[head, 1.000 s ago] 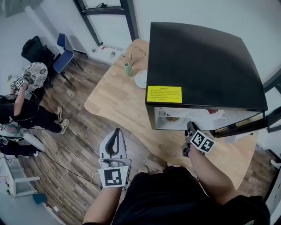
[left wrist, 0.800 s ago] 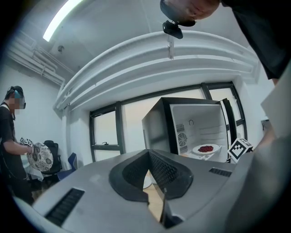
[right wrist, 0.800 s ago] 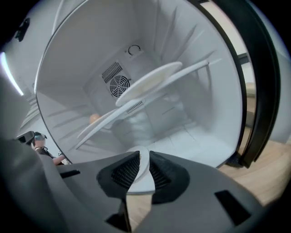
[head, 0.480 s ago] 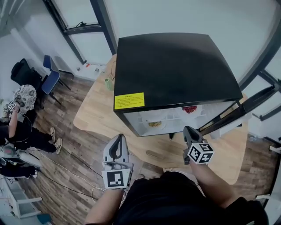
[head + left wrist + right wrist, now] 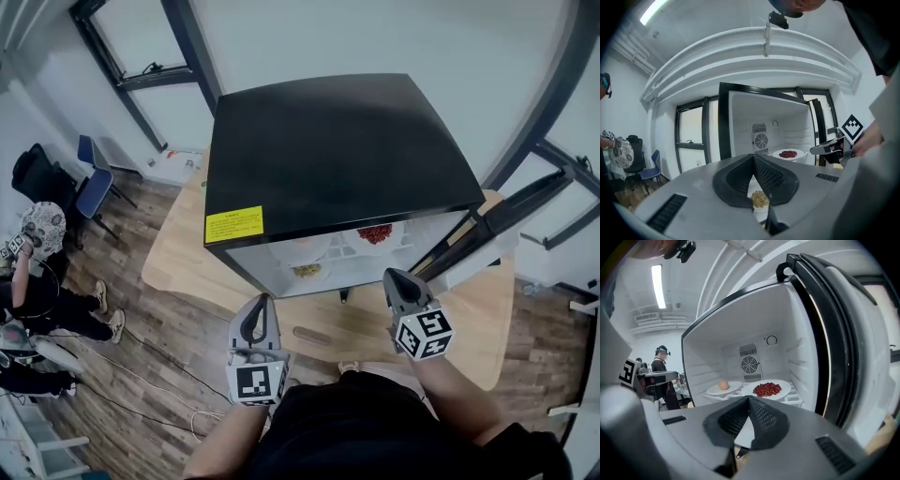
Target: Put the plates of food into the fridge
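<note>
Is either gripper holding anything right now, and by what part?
Nothing is held: the left gripper is shut and empty; the right gripper has just closed on nothing.

Fridge [image 5: 337, 150] showing black shell, white lining; its label [image 5: 234, 225] glowing yellow. White plate [image 5: 783, 389] carrying red food [image 5: 767, 389]; second white plate [image 5: 758, 209] carrying yellowish grains [image 5: 761, 199]. Table [image 5: 178, 262] showing pale wood grain, floor [image 5: 159, 328] showing brown planks, chair [image 5: 94, 187] showing blue.
</note>
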Tool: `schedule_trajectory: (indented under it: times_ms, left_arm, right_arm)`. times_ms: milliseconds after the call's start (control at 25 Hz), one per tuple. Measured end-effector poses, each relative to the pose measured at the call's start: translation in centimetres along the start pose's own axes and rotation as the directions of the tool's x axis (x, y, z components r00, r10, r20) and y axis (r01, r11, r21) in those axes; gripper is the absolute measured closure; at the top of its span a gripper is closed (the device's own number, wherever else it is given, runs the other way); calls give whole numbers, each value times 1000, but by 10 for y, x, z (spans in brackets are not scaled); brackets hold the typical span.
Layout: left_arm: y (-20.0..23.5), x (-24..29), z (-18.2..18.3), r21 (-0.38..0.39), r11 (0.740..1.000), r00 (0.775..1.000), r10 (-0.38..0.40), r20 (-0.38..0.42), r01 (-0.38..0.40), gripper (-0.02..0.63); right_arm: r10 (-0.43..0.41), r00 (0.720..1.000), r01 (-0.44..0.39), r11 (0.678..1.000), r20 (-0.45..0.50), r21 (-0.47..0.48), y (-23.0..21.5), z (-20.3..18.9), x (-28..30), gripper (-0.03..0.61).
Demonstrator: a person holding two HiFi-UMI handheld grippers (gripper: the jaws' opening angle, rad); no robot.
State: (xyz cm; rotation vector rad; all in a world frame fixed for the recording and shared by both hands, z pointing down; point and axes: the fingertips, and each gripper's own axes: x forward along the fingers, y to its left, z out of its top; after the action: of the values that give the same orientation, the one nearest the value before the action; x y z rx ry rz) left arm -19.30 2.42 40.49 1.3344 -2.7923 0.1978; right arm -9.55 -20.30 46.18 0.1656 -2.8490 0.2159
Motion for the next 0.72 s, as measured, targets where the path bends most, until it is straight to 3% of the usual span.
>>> schedule_trajectory:
  times_ms: [720]
  left_arm:
    - [-38,17,9,-10,1000,1000,24,18,-24,609]
  right_arm:
    - [69,998,-69,996,-9,-48,-22,3,-9,557]
